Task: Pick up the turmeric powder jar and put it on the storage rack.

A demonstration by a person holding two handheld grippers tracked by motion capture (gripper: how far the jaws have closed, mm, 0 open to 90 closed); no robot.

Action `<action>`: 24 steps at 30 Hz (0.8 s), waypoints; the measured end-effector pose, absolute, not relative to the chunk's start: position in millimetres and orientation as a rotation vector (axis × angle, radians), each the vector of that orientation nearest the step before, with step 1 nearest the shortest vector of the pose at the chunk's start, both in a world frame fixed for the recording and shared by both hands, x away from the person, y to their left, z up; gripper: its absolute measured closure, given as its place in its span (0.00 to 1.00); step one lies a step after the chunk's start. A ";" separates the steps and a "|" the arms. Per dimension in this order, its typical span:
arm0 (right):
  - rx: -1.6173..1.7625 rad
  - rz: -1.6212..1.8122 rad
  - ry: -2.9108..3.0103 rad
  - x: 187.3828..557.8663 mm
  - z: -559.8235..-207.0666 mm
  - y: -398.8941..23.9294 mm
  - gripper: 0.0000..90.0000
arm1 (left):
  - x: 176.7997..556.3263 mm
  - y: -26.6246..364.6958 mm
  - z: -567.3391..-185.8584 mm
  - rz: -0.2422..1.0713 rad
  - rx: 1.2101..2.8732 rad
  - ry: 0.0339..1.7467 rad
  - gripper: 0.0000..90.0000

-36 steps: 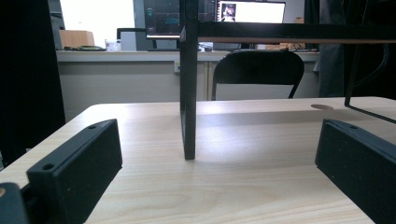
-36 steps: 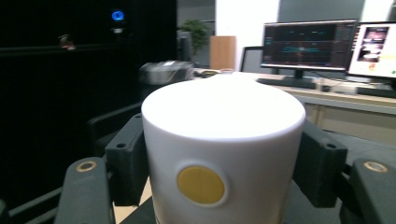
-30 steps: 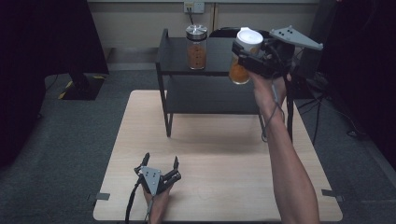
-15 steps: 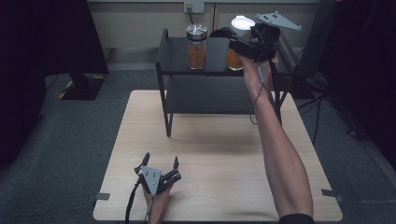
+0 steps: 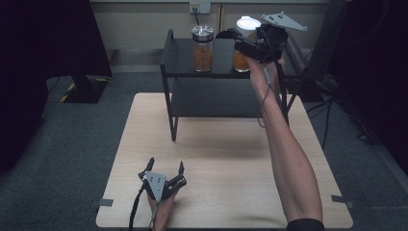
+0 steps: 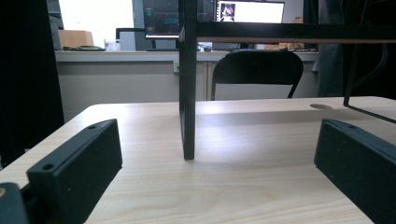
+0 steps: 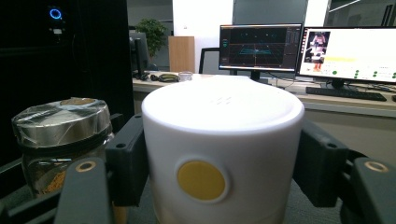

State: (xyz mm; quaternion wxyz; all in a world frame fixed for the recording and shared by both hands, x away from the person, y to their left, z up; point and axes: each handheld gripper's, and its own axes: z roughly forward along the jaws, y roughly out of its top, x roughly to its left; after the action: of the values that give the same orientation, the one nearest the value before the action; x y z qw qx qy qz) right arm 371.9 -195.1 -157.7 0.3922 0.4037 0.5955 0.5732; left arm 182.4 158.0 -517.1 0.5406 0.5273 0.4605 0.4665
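Observation:
A jar [image 5: 240, 58] of orange contents with a white lid [image 7: 222, 140] is on or just above the top shelf of the black rack [image 5: 183, 62], at its right end. My right gripper [image 5: 246, 43] is shut on it, with a jaw on each side of the lid. A second jar [image 5: 202, 48] with a silver lid [image 7: 63, 123] stands on the same shelf just to the left, apart from it. My left gripper [image 5: 166, 168] rests open on the wooden table [image 5: 216, 159] near its front edge. Nothing lies between its jaws, which face a rack leg [image 6: 188, 93].
The rack stands on the far half of the table, with a lower shelf [image 5: 216, 98] under the top one. A black chair [image 6: 254, 72] and monitors [image 7: 303, 49] sit behind. Cables [image 5: 337, 120] lie on the floor to the right.
My right gripper has carried the white-lidded jar left and farther back, lowering it to the shelf top closer to the silver-lidded jar. The left gripper has stayed still.

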 end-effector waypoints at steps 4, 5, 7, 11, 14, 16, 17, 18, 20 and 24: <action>1.016 1.466 1.491 370.4 -160.8 -193.7 0.22 | 182.3 158.0 -517.0 1.108 1.254 1.094 0.00; 1.008 1.477 1.468 368.8 -163.3 -192.7 0.17 | 182.4 158.0 -517.0 1.109 1.254 1.094 0.00; 0.992 1.482 1.456 367.1 -163.7 -192.3 0.09 | 182.4 158.0 -517.1 1.109 1.254 1.094 0.00; 0.987 1.481 1.440 363.2 -164.3 -190.7 0.00 | 182.3 157.9 -517.1 1.109 1.253 1.095 0.00; 0.980 1.487 1.437 359.4 -166.4 -192.4 0.00 | 182.3 157.9 -517.0 1.109 1.254 1.094 0.00; 0.979 1.498 1.442 356.7 -167.8 -195.1 0.00 | 182.4 157.9 -517.1 1.109 1.254 1.094 0.00; 0.979 1.502 1.443 355.0 -168.5 -196.4 0.00 | 182.4 157.9 -517.0 1.109 1.254 1.094 0.00; 0.979 1.504 1.441 353.0 -169.6 -197.6 0.00 | 182.4 157.8 -517.1 1.109 1.254 1.095 0.00; 0.983 1.514 1.429 348.4 -173.0 -200.3 0.00 | 182.4 157.8 -517.0 1.111 1.255 1.094 0.00; 0.987 1.523 1.426 338.3 -180.7 -206.8 0.00 | 182.4 157.3 -517.3 1.110 1.251 1.096 0.00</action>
State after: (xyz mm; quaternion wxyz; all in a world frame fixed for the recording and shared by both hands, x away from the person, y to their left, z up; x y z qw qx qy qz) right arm 338.3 -206.8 -180.7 0.4048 0.3909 0.5650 0.6034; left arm 182.4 157.3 -517.3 0.5405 0.5263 0.4611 0.4671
